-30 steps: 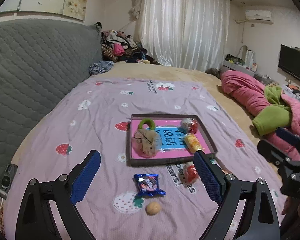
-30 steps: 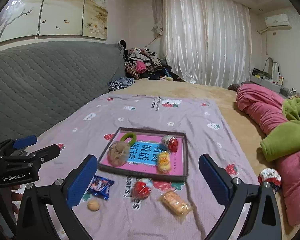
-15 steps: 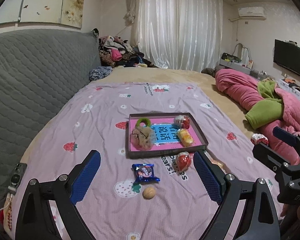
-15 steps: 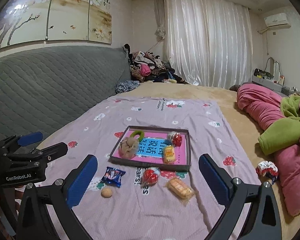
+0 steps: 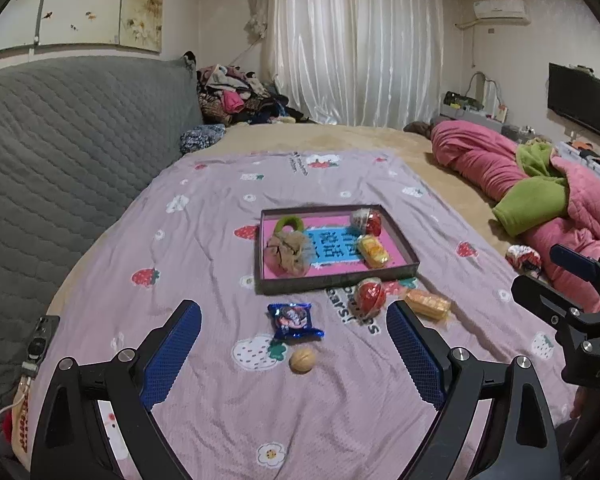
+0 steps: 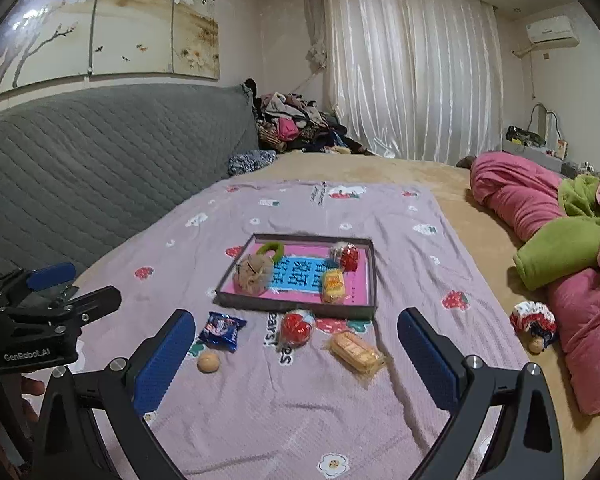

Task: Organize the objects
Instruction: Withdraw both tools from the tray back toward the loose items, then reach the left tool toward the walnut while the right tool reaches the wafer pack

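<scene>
Left wrist view first: the left gripper (image 5: 294, 354) hangs over the bed, jaws wide and holding nothing. Between its blue pads lie the blue snack packet (image 5: 294, 321) and, just nearer the camera, the walnut (image 5: 302, 360), both on the purple strawberry sheet (image 5: 204, 240). Beyond them sits the tray (image 5: 336, 278), and it's partly filled: a green ring (image 5: 289, 223), a brown fuzzy bundle (image 5: 287, 253), a red-and-clear wrapped sweet (image 5: 366, 220) and a yellow packet (image 5: 373, 251) all rest inside. Right against the tray's near wall, outside it, sits a second red wrapped sweet (image 5: 369, 296), with an orange wrapped biscuit (image 5: 427, 304) just beside it. Off to the right edge, the other gripper's black frame pokes in.

Over to the right wrist view: the right gripper (image 6: 296, 354) is also spread wide, nothing gripped. Same picture from this side. The tray (image 6: 300, 309) holds four things, while the blue snack packet (image 6: 221, 329), walnut (image 6: 208, 361), red wrapped sweet (image 6: 296, 328) and orange wrapped biscuit (image 6: 356, 352) lie loose on the sheet in front of it. A small patterned bundle (image 6: 533, 320) sits well apart by the pink quilt (image 6: 540, 204); whether it belongs to the job, I can't tell.

So, roughly halfway by my reckoning: four in, four loose ones left, and neither gripper has committed to one.
</scene>
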`<state>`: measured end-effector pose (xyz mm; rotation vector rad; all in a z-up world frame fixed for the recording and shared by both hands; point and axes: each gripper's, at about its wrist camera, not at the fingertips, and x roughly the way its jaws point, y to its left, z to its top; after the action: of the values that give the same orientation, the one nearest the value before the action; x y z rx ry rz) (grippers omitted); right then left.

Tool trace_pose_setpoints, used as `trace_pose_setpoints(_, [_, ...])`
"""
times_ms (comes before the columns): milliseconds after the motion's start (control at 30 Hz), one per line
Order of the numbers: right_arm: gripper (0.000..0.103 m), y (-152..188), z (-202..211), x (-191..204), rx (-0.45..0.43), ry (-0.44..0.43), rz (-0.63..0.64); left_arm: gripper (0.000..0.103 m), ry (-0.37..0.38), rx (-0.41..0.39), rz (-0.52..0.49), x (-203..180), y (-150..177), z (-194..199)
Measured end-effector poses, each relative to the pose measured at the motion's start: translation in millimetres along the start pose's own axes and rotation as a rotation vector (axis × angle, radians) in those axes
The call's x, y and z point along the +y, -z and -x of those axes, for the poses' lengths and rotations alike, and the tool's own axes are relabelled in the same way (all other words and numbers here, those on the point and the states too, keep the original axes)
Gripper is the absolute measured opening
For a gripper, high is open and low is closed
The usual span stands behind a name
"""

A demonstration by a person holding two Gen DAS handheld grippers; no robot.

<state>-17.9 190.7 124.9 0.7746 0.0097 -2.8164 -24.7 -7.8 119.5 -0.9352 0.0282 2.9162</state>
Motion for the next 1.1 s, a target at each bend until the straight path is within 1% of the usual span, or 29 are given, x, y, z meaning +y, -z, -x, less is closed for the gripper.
trace_pose_setpoints(133, [0.102, 7.0, -8.2, 0.2, 0.025, -0.002, -0.001, 0.094, 0.004, 0.022, 0.009, 2.1, 8.5, -7.9])
trace_pose_setpoints(400, [0.102, 11.8, -16.6, 8.1, 0.034, -0.017, 0.022, 0.094, 0.009, 0.065, 0.004, -1.6, 25.3, -26.2])
trace_pose_setpoints(700, [0.102, 20.7, -28.9, 12.3, 0.056, -0.009, 0.045, 0.094, -0.002, 0.127, 0.001, 1.7, 48.1, -51.7])
trace_pose_setpoints(1100, [0.102, 30.3, -42.4, 9.5, 0.093, 0.000, 0.045, 0.094, 0.003, 0.163, 0.000, 0.1, 62.5, -69.9])
